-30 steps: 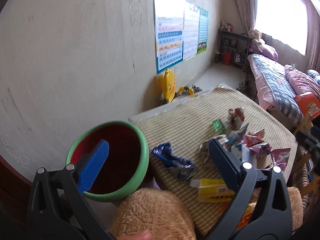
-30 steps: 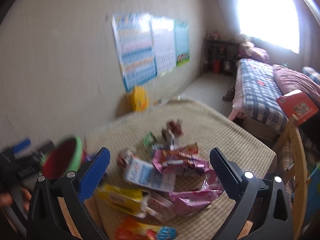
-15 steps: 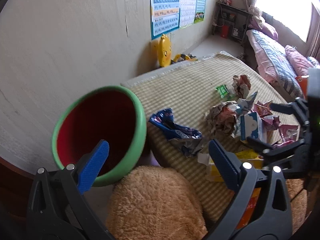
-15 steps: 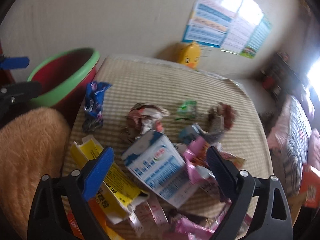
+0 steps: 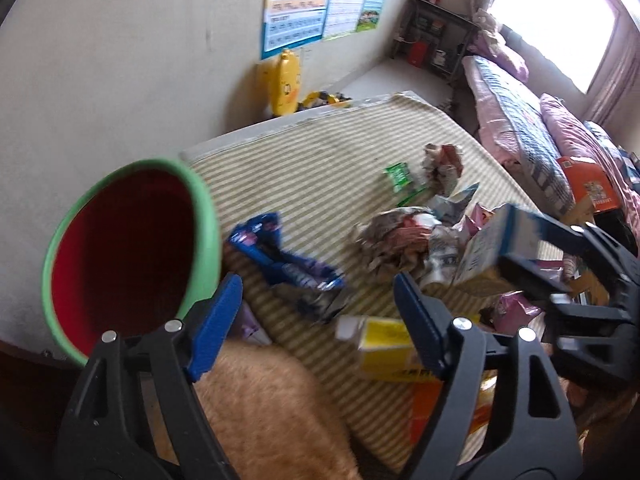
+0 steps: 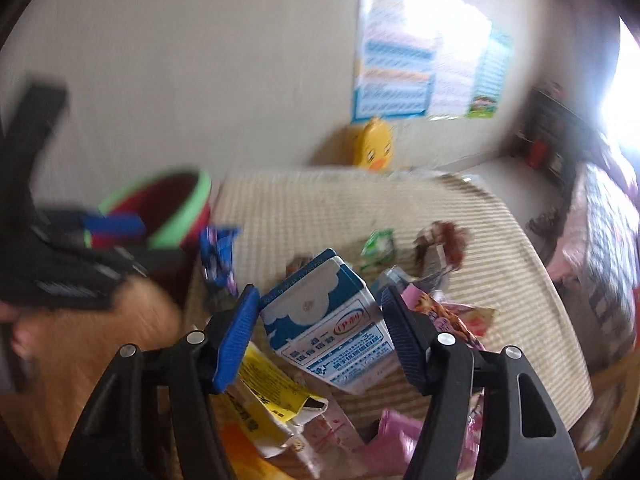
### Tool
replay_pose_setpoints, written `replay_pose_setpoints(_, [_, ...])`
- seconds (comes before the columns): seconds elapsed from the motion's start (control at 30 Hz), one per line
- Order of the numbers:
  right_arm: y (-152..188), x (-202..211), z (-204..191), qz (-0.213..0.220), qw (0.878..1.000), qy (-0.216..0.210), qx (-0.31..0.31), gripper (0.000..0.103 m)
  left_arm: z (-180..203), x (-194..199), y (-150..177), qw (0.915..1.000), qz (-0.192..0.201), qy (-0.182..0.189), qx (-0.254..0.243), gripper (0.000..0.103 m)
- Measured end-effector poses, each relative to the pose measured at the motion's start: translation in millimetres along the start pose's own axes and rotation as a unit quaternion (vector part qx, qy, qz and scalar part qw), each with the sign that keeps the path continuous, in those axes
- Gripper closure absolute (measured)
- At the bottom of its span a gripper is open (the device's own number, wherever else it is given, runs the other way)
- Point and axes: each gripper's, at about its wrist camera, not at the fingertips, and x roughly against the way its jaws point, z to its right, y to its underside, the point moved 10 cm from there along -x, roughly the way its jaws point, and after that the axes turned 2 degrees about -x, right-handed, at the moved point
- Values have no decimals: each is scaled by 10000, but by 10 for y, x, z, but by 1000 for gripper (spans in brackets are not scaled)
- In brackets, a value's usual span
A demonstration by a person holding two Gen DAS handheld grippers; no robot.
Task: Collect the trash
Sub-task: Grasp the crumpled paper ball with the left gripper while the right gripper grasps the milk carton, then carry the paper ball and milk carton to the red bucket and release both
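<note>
Right gripper (image 6: 316,320) clamped on blue-and-white milk carton (image 6: 328,320), lifted above the striped mat (image 6: 460,220) amid wrappers. Left gripper (image 5: 318,308) wide apart, holding nothing, just beside green-rimmed red bin (image 5: 132,248), over blue wrapper (image 5: 288,264) and yellow box (image 5: 384,344).

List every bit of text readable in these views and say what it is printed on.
Milk carton: red oval logo and rows of blue characters, too blurred to read.
Yellow box: dark print, unreadable.
Wall posters: rows of small characters, too small to read.
Orange box on the bed: print illegible.
Nothing reads clearly.
</note>
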Motion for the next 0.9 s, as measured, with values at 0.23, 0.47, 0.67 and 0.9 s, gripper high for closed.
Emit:
replay_pose_setpoints(0.23, [-72,403,394,548,9899,-41,-1307,43,396,-399,-128,9966,-336,382,-645,29])
replay_pose_setpoints(0.47, [-104,541,620,747,9804,-110,-1822,43,682,-724,-184,9929,-624,743,-689,28])
replay_pose_setpoints(0.67, [-37,557,632,761,9777,-179,-1950,43,835,-926,-178,9904,-854,776,-758,53])
replay_pose_setpoints(0.9, [-49,622,633,846,9767,-115,-1971,43,759,-820,-146,9927,-734,783,-542,79])
